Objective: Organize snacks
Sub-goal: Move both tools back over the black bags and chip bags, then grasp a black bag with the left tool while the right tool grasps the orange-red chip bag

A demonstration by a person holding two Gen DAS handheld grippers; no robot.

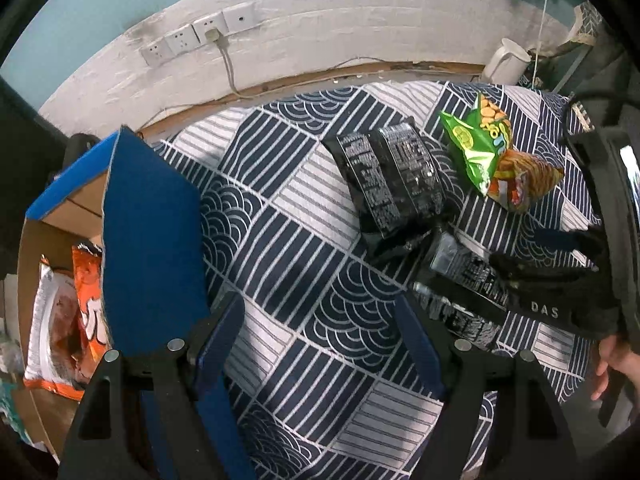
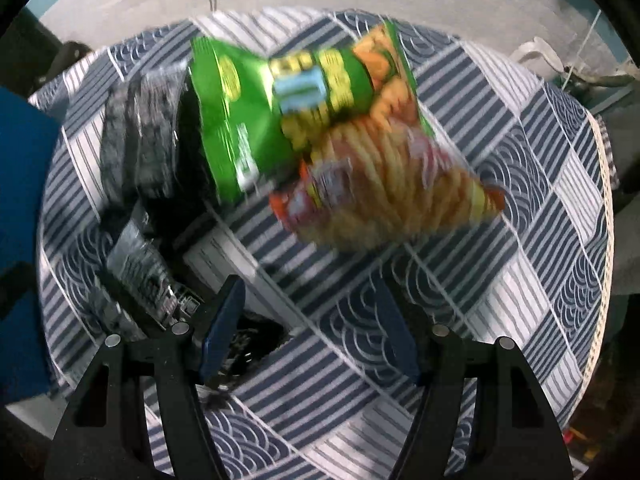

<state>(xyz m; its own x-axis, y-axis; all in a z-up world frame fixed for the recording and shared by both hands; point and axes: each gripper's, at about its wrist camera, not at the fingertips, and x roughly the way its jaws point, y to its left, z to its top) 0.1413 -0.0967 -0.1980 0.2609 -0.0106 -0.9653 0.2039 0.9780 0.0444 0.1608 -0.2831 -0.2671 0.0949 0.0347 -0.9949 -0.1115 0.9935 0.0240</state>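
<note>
Left wrist view: left gripper (image 1: 320, 340) is hovering wide open, holding nothing; black packets (image 1: 390, 176) are lying center-right, box (image 1: 132, 216) with orange bags (image 1: 90, 308) at left.
Right wrist view: right gripper (image 2: 310, 332) is gaping empty; green bag (image 2: 280, 108) and fries bag (image 2: 392, 184) are lying blurred at upper center.

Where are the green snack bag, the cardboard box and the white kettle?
green snack bag (image 2: 256, 112): right wrist view, middle of its front.
cardboard box (image 1: 154, 240): left wrist view, on its blue flap.
white kettle (image 1: 506, 62): left wrist view, on its body.
</note>
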